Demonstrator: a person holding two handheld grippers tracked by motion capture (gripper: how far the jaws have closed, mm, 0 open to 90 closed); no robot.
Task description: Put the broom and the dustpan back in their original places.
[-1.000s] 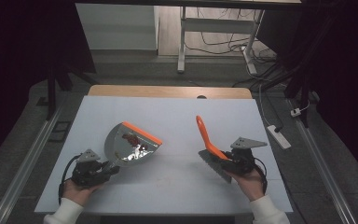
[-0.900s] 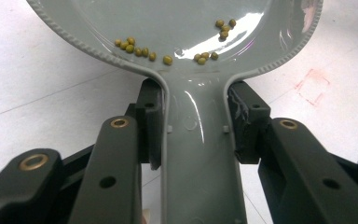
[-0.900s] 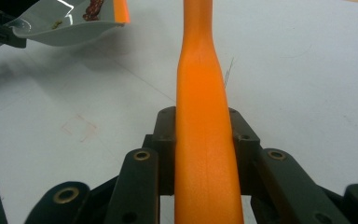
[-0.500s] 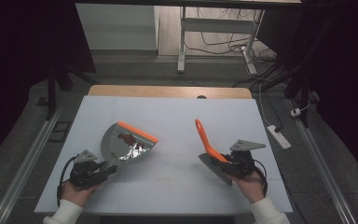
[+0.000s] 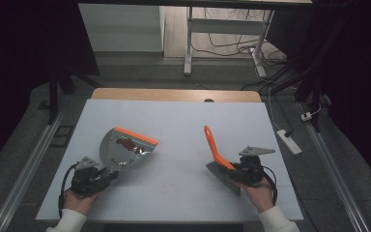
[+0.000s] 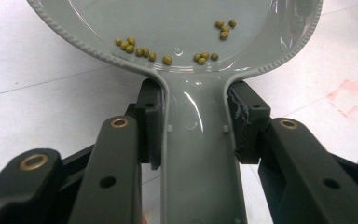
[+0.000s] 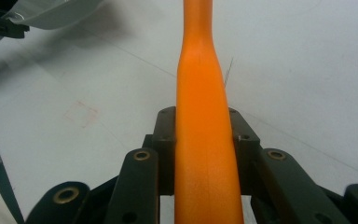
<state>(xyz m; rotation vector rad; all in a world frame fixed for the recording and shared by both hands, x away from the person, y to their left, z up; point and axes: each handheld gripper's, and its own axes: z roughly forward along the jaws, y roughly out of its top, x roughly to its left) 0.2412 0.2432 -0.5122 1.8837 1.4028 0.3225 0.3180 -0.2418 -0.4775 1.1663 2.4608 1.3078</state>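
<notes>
Okay, quick pass, biggest thing first.

Table: wide white matte tabletop (image 5: 174,193), flat, faint reddish smudges on it, wooden strip along the far edge.

Dustpan: grey glossy plastic dustpan with an orange lip (image 5: 125,147), ribbed rim, shallow scoop narrowing into a flat handle; sits at my left, tilted up off the table, lip pointing away from me.

Brush: small hand brush with a smooth orange plastic handle and dark bristles (image 5: 217,157), at my right, handle slanting up and away, bristle end low near the table.

Left claw: my left gripper (image 6: 196,126) is clenched on the dustpan handle, black pads pressing both of its edges.

Right claw: my right gripper (image 7: 204,135) is clamped on the orange brush handle, pads tight on both sides.

Load: small round olive-green beans (image 6: 168,52), hard-looking, loose in clusters at the back of the scoop near the handle neck.

Risk 1: slick pan floor plus round beans, so if I tip the lip down they'd likely roll out.

Risk 2: glossy tapered handle could slip or twist between my pads if I swing fast.

Risk 3: brush bristles could flick beans off the table if I sweep too hard.
</notes>
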